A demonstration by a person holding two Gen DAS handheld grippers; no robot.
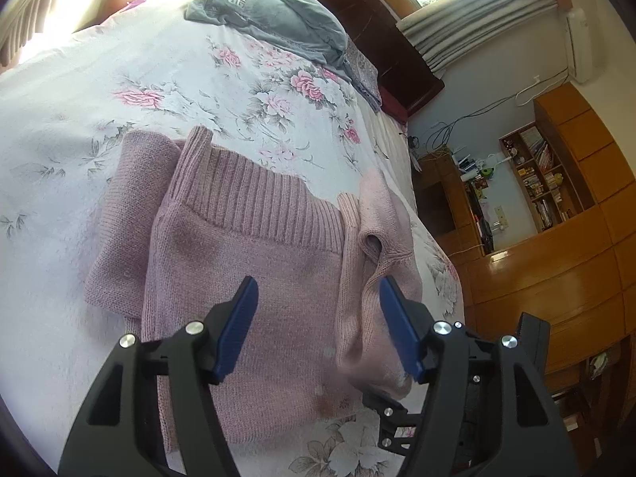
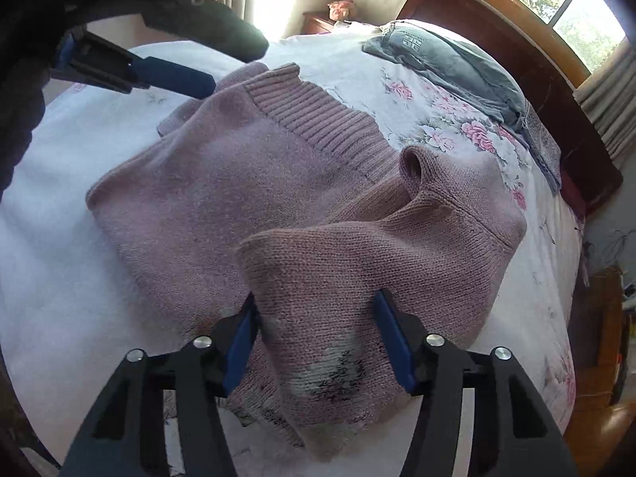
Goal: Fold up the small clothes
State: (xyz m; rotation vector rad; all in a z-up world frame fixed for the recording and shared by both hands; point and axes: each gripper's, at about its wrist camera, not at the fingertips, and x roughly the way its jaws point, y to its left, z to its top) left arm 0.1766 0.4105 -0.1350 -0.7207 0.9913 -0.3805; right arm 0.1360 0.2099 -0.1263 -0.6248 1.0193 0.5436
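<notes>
A pink knit sweater [image 1: 246,278] lies spread on the floral bedspread [image 1: 79,127], its ribbed hem on the far side. My left gripper [image 1: 318,280] hovers open just above the sweater's body with nothing between its blue fingers [image 1: 240,318]. In the right wrist view a folded-over flap of the sweater [image 2: 318,278] rises between the wide-apart fingers of my right gripper [image 2: 316,298], which is open; the flap's near edge shows a white and black pattern. My left gripper [image 2: 236,65] shows at the upper left, over the sweater's far corner.
A folded grey garment [image 1: 270,12] rests near the wooden headboard [image 2: 497,35]. Wooden cabinets and a bookshelf [image 1: 536,183] stand past the bed's right edge. A nightstand [image 2: 318,20] stands by the curtains. White bedspread [image 2: 59,238] lies to the sweater's left.
</notes>
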